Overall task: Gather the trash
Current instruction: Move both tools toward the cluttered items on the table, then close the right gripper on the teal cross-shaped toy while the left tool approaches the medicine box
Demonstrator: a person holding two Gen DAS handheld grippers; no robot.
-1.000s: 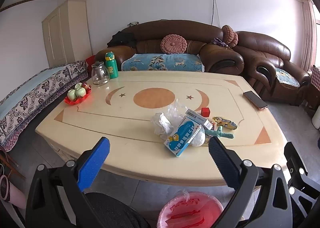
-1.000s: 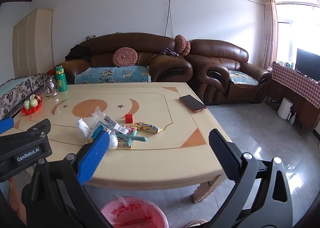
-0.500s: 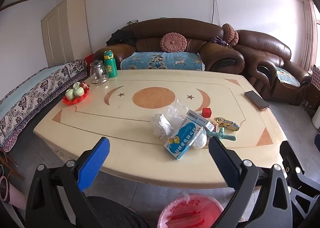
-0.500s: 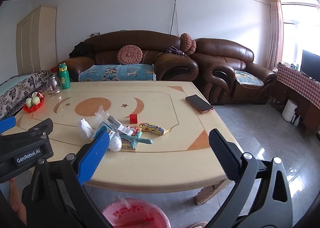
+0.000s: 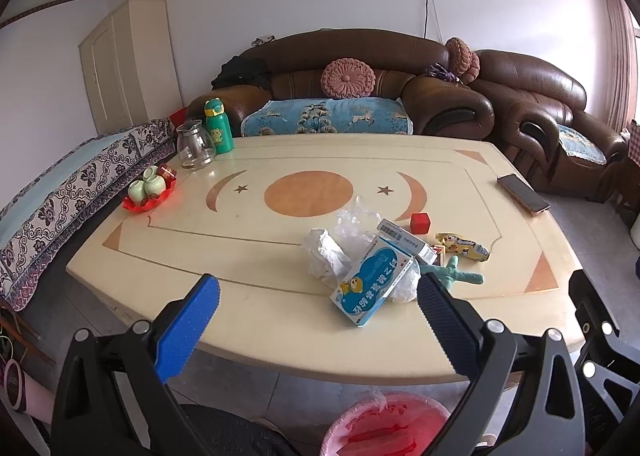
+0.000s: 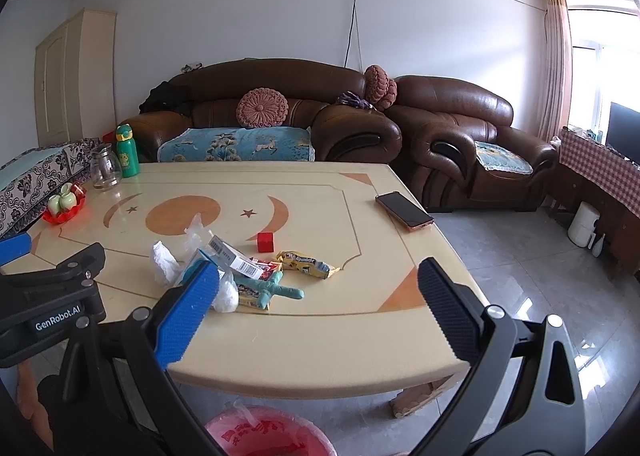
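Observation:
A heap of trash lies on the cream table (image 5: 248, 296): a blue box (image 5: 370, 285), a white box (image 5: 406, 238), crumpled tissue (image 5: 322, 256), clear plastic (image 5: 356, 220), a yellow wrapper (image 5: 464, 245) and a teal toy (image 5: 454, 275). The heap also shows in the right wrist view, with the white box (image 6: 232, 256) and the wrapper (image 6: 306, 264). A bin with a pink liner (image 5: 384, 426) stands on the floor below the near edge. My left gripper (image 5: 316, 320) is open and empty, short of the heap. My right gripper (image 6: 318, 316) is open and empty over the near edge.
A red cube (image 5: 420, 222) and a phone (image 5: 522, 198) lie on the table. A glass jug (image 5: 194, 144), a green bottle (image 5: 218, 126) and a red tray of cups (image 5: 148, 192) stand at the far left. Brown sofas (image 5: 360, 96) line the back.
Both grippers have moved a little forward and up toward the table; the heap looks slightly nearer. Nothing on the table has moved.

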